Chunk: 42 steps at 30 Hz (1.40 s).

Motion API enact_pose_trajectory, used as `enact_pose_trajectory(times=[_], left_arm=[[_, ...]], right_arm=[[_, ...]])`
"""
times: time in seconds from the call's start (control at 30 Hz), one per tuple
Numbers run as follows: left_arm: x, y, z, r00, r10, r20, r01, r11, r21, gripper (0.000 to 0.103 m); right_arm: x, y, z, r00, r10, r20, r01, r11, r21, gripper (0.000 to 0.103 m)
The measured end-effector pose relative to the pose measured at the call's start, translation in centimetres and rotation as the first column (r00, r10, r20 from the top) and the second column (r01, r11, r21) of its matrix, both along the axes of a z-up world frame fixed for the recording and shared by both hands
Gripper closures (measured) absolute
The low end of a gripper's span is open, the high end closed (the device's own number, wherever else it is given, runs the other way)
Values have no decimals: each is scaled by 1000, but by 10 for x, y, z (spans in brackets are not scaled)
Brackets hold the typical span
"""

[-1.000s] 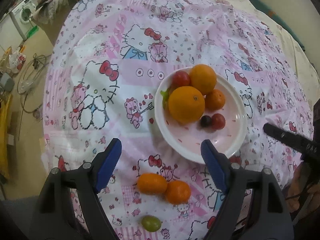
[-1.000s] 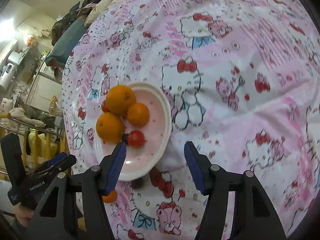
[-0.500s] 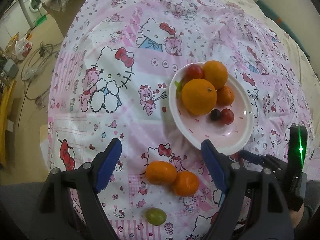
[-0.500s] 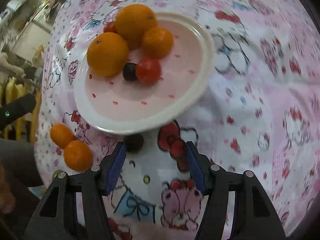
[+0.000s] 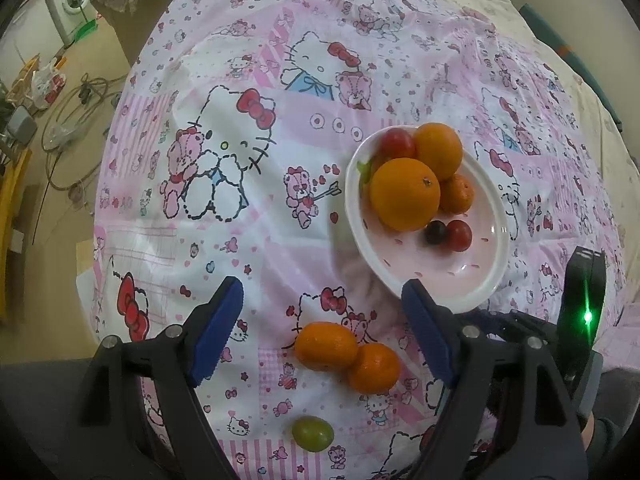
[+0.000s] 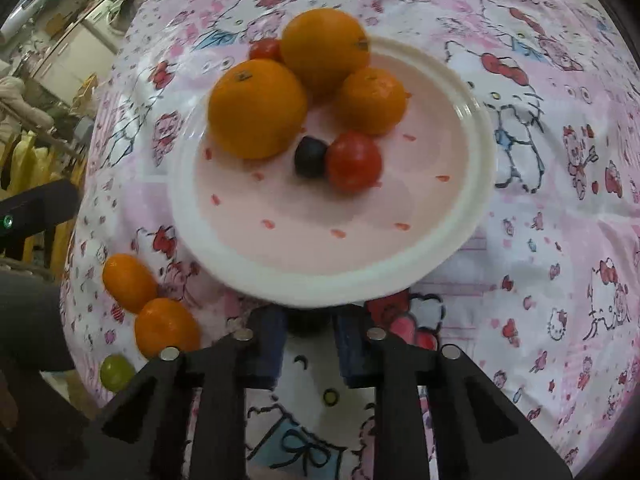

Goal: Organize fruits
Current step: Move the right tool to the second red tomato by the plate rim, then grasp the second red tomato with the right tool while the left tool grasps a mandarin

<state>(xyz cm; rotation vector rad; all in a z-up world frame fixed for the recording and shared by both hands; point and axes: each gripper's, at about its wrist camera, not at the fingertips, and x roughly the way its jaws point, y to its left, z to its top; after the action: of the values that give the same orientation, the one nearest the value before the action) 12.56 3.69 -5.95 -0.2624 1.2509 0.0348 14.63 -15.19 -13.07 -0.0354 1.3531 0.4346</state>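
Left wrist view: the left tool hangs wide open and empty above the cloth that covers the desk. Between its fingers lie two mandarins, touching each other, with a green grape nearer the camera. The plate sits ahead to the right, already carrying two oranges, a small mandarin, two tomatoes and a dark grape. The right tool's body shows at the right edge, low beside the plate rim.

Right wrist view: the right tool has its fingers drawn in close around a small dark fruit, probably a grape, lying on the cloth just outside the near plate rim. The fruit is mostly hidden and blurred, so I cannot tell whether the pads are pressing it yet.

My judgement: this is a pick of that dark fruit for the plate. Squeeze gently, since a grape bursts or squirts out easily. Lift straight up to clear the rim, then set it down in the bare near part of the plate, away from the stacked oranges, which could roll if nudged
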Motion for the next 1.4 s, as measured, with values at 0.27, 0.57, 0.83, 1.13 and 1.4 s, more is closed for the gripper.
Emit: enact_pose_trajectory(times=[0.27,0.57,0.83,1.13,1.4], left_arm=[[3,-5,-1,1000,-8,-1,8,1000,7,24],[1,-1,-3,1000,5,-6,-5,1000,26,24],[-2,9,0,999,38,4,-38,999,23,24],[-2,11,3,999,38,9,-37,999,-15,24],[-3,16,6,998,58,13,-58,997,-47,24]], right_arm=[[-3,-3,3,1000,20,-14,-19,999,30,84],[-13,-25,15,999,-5,-36,9,994,105,101],[-15,-39,15,998,-29,-63,39,987,159,103],[-25,-19,12,999,38,-21,-36,997,73,96],[-22,-22,10,1000,12,-25,-11,999,53,54]])
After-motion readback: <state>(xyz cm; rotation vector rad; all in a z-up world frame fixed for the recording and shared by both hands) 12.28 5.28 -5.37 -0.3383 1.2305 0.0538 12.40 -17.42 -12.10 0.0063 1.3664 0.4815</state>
